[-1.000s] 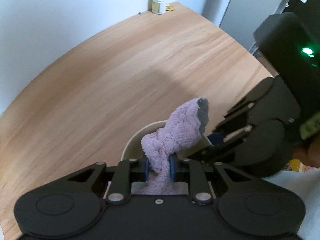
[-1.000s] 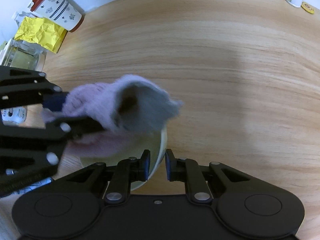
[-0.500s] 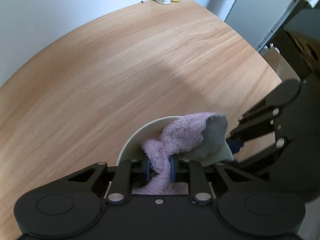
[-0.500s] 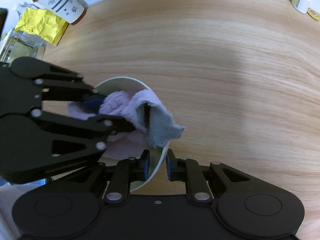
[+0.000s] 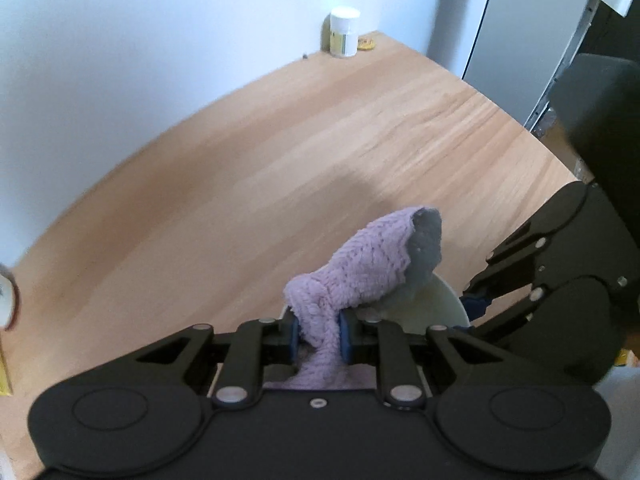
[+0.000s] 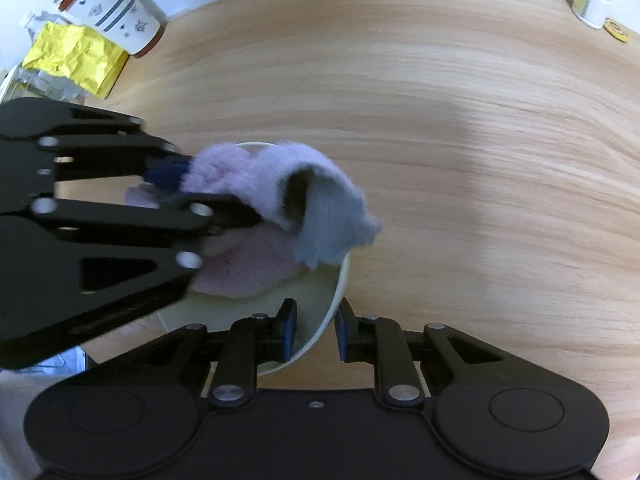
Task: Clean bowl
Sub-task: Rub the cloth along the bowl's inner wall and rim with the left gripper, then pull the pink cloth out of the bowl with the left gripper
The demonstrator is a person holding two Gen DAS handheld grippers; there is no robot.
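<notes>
A pale cream bowl (image 6: 308,300) sits tilted on the wooden table (image 6: 440,120). My right gripper (image 6: 316,332) is shut on the bowl's near rim, one pad inside the wall and one outside. My left gripper (image 5: 319,330) is shut on a lilac knitted cloth with a grey underside (image 5: 360,264). In the right wrist view the left gripper (image 6: 200,194) reaches in from the left and the cloth (image 6: 280,168) lies over the bowl's inside and far rim. From the left wrist only part of the bowl (image 5: 436,304) shows behind the cloth, with the right gripper (image 5: 476,304) beside it.
A white jar (image 5: 344,32) and a small yellow disc (image 5: 366,43) stand at the table's far corner by the wall. A patterned cup with a red lid (image 6: 116,12), crumpled yellow paper (image 6: 72,56) and a glass jar (image 6: 40,80) crowd the far left. A white cabinet (image 5: 520,20) stands beyond the table.
The left gripper dipped the cloth into the bowl half a second ago and has since lifted and swung it toward the far rim. The right jaws stand slightly wider on the rim.
</notes>
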